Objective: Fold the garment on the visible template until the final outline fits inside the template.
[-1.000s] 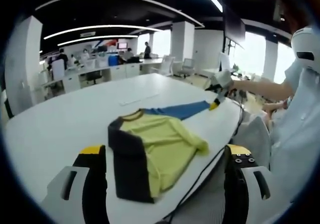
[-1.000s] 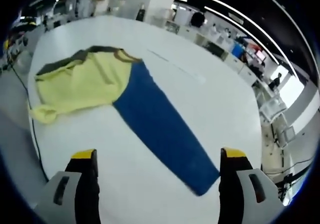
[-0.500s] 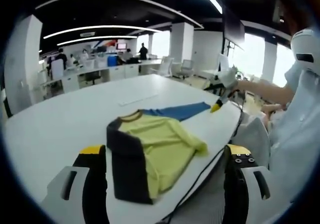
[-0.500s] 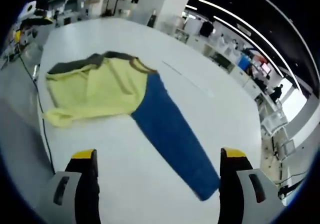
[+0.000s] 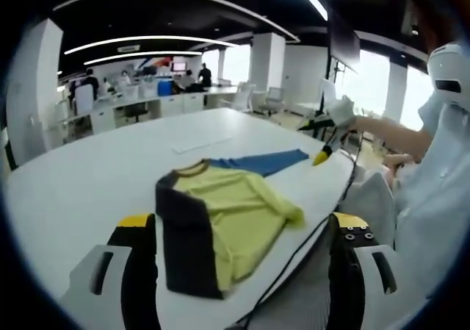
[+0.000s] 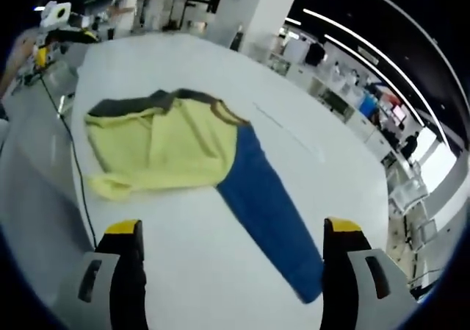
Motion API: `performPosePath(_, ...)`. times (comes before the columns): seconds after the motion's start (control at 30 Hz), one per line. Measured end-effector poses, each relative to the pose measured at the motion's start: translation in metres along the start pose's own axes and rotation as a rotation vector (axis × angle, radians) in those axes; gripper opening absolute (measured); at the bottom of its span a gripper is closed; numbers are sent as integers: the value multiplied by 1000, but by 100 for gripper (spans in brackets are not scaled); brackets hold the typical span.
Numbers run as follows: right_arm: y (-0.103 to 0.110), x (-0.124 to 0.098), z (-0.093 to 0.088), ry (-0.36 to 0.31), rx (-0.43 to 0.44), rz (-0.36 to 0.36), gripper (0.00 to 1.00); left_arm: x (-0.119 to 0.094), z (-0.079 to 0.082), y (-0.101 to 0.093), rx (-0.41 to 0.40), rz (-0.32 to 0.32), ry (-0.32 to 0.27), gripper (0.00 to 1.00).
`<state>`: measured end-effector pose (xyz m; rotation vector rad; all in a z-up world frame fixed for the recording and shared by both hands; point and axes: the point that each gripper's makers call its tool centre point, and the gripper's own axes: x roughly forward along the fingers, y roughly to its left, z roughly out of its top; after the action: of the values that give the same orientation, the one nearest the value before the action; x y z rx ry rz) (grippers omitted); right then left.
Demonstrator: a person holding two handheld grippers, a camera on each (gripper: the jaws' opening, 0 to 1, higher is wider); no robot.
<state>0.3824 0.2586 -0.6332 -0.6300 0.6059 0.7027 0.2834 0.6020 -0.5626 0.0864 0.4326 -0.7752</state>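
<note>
The garment lies flat on the white table [image 5: 81,176]. Its yellow body [image 5: 235,212] has a dark grey sleeve [image 5: 183,234] folded over it, and a blue sleeve [image 5: 272,161] stretches out toward the right gripper. My left gripper [image 5: 242,223] hovers open at the table's near edge, nothing between its jaws. The right gripper's yellow tip [image 5: 325,152] hangs just beyond the blue sleeve's end, held by a person's hand. In the right gripper view, the yellow body [image 6: 169,146] and blue sleeve [image 6: 268,205] lie ahead of my open right gripper [image 6: 232,228].
A black cable [image 5: 294,253] runs along the table edge by the garment, seen also as the cable [image 6: 73,176]. A faint pale strip [image 5: 202,145] lies on the table beyond the collar. A person in white [image 5: 433,190] stands at the right. Office desks and chairs fill the background.
The right gripper has drawn back a little from the blue sleeve's end, shifting its view. The garment lies as before and the left gripper is almost still.
</note>
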Motion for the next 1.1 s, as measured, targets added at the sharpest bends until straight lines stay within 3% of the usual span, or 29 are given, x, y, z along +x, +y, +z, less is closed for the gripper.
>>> performPosePath(0.6,19,-17,17,-47,-19,21,100,2,0,0,-3,-6,5,94)
performPosePath(1.1,48,-25,28,-78,-16,48,100,4,-1,-1,-3,-11,15,94)
